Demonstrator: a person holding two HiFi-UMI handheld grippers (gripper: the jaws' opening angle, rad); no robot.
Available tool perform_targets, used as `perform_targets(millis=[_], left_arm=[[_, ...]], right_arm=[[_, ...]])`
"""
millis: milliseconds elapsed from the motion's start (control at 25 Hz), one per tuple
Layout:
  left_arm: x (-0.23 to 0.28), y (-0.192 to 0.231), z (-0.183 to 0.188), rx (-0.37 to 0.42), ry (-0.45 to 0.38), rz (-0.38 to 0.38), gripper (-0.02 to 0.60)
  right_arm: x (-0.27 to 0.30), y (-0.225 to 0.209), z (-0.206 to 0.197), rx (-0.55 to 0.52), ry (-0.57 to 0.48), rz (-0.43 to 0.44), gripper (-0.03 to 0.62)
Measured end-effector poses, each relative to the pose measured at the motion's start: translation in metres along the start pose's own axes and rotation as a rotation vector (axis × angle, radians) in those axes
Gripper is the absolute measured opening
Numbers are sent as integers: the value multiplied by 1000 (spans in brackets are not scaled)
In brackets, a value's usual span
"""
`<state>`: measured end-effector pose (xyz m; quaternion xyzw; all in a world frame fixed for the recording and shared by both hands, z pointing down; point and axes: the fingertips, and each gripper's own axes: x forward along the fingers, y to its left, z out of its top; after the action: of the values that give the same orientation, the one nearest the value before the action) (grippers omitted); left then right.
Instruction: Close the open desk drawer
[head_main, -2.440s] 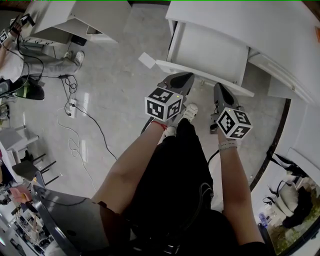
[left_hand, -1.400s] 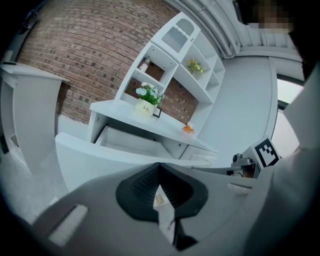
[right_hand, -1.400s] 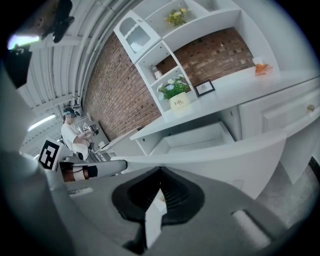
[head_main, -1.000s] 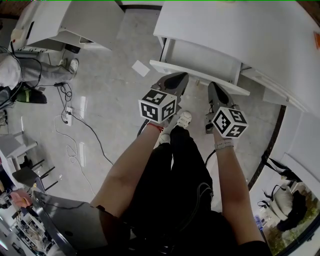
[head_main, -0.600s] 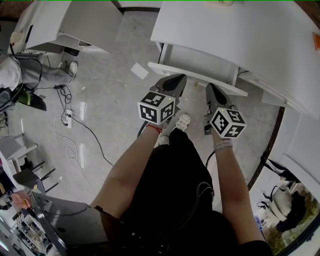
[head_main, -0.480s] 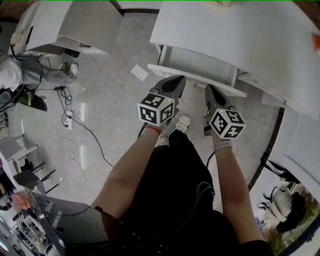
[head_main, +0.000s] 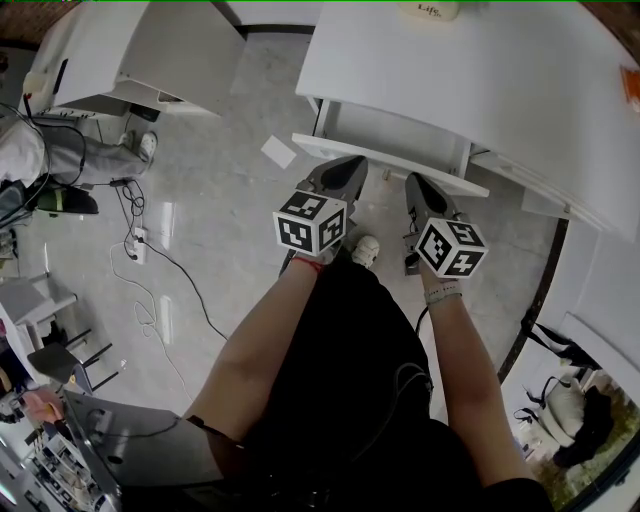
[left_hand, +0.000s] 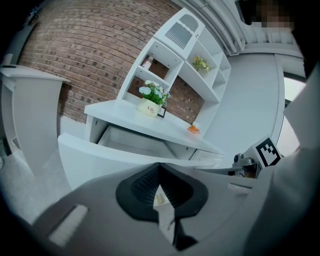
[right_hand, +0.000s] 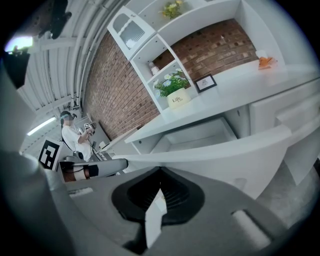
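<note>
Drawer (head_main: 385, 163): standing pulled out from under the white desk in the upper centre of the head view, with its front panel running across just ahead of both gripper tips.
Left gripper (head_main: 345, 172): pointing up the frame at the left part of the drawer front, with its tip appearing to touch the panel. In its own view the jaws (left_hand: 159, 165) are meeting tip to tip and gripping nothing.
Right gripper (head_main: 413, 183): lying beside the left one and slightly lower in the frame, with its tip against the right part of the same panel. Its jaws (right_hand: 160, 172) are also pressing together, empty.
Drawer seen past the jaws: the pale front is filling the middle band of the left gripper view (left_hand: 100, 160) and of the right gripper view (right_hand: 225, 150), with the open box showing behind it.
Marker cubes: one is sitting on the left gripper (head_main: 310, 222) and one on the right gripper (head_main: 450, 248), just above the person's wrists.
Desk (head_main: 520, 90): spreading over the upper right of the head view and overhanging the drawer.
Flowerpot (left_hand: 149, 106): standing on the desktop above the drawer, with white blooms.
Shelf unit (left_hand: 190, 50): rising behind the pot against a brick wall (left_hand: 75, 45).
Floor: a paper scrap (head_main: 278, 152) is lying left of the drawer corner, and cables (head_main: 150, 230) are trailing at the left edge.
</note>
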<state>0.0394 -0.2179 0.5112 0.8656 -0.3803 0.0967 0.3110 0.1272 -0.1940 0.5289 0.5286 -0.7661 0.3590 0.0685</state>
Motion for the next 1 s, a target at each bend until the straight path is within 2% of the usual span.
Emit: perform_targets(millis=[1000], left_arm=[[13, 7, 9, 4, -9, 3, -2]], right_arm=[[15, -6, 8, 14, -7, 8, 0]])
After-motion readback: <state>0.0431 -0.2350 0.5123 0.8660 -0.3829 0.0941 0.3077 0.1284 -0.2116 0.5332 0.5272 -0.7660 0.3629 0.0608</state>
